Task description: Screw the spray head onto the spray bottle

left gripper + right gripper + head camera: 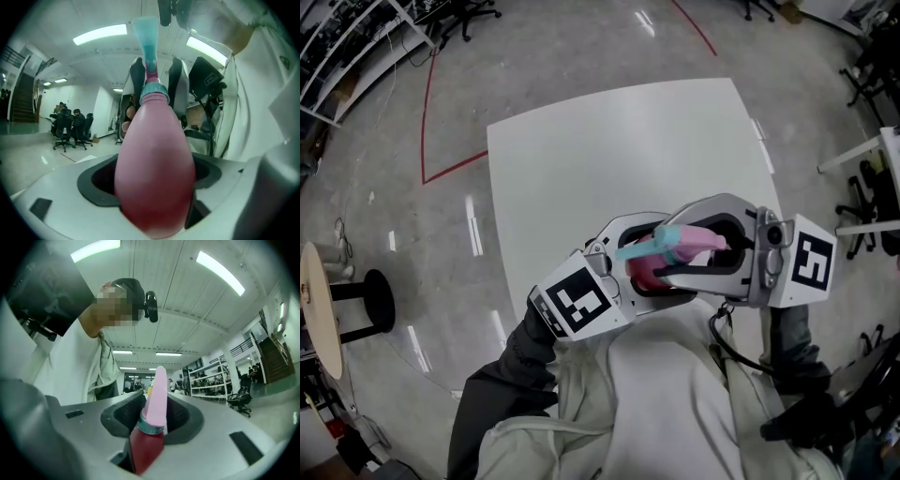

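Head view: held clear above the surface (581,159), the left gripper (639,261) clamps the red bottle (154,178) to steady it, while the right gripper (680,248) grips the spray head (705,242) at its neck, apparently for screwing.

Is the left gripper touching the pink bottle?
Touching. The left gripper view shows the pink bottle wedged in the left gripper, its sides pressed against both jaws with no gap showing.

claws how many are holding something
2. The left claw grips the bottle; the right claw grips the spray head on its neck.
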A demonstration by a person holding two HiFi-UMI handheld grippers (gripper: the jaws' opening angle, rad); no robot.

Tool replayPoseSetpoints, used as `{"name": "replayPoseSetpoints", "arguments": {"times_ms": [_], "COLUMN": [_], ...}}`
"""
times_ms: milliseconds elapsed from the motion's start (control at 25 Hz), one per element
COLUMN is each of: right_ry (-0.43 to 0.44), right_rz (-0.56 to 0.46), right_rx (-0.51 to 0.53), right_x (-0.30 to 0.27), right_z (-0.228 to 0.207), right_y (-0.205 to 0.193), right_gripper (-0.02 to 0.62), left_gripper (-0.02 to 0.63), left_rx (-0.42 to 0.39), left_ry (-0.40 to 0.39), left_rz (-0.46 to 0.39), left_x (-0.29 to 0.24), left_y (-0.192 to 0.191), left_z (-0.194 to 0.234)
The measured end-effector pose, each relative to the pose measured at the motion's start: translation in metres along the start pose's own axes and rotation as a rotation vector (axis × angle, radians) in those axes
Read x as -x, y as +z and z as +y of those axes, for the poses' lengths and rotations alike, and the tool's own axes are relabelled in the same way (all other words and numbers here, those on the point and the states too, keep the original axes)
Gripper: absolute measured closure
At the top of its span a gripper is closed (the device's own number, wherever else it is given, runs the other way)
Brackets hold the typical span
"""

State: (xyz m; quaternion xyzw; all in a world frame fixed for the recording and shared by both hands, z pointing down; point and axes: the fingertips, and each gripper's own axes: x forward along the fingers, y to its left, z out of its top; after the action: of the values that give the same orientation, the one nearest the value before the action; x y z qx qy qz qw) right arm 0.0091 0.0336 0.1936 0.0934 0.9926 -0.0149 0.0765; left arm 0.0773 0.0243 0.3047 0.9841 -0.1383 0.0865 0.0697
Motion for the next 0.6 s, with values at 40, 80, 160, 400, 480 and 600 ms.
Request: {"name": "replayPoseSetpoints", "arguments": {"times_ms": [40,80,160,400,480,600], "right_ry": [-0.027,-0.077,-0.220,-0.499,-0.412,-0.291], "right_rz": [0.063,0.156,0.358,0.251,0.225,0.224], "right_rx": [0.023,0.063,0.146,0.174,0.200,0.148], "right_x": [-0.005,-0.009,-0.012,-0.005,-0.003,0.005], "right_z": [-0.001,-0.002,-0.006,-0.021,-0.015,-0.019], "right_y": [-0.004,-0.012,-0.032,-0.025,-0.021,-0.017], "right_gripper": [0.477,0.477,0.477,0.476,0.473,0.425], "left_gripper": [0.170,0.170,0.170,0.170,0.170,0.170], "left_rx": [-0.012,-0.036,-0.089,-0.078,-0.063,-0.094], "left_ry": [0.034,0.088,0.222,0.358,0.335,0.349], "left_rz": [0.027,0.061,0.115,0.044,-0.001,-0.024], "left_x": [-0.002,-0.002,0.003,0.005,0.004,0.009], "left_y": [-0.006,-0.014,-0.028,-0.012,-0.001,0.007], "left_z": [0.003,0.008,0.020,0.034,0.031,0.041]}}
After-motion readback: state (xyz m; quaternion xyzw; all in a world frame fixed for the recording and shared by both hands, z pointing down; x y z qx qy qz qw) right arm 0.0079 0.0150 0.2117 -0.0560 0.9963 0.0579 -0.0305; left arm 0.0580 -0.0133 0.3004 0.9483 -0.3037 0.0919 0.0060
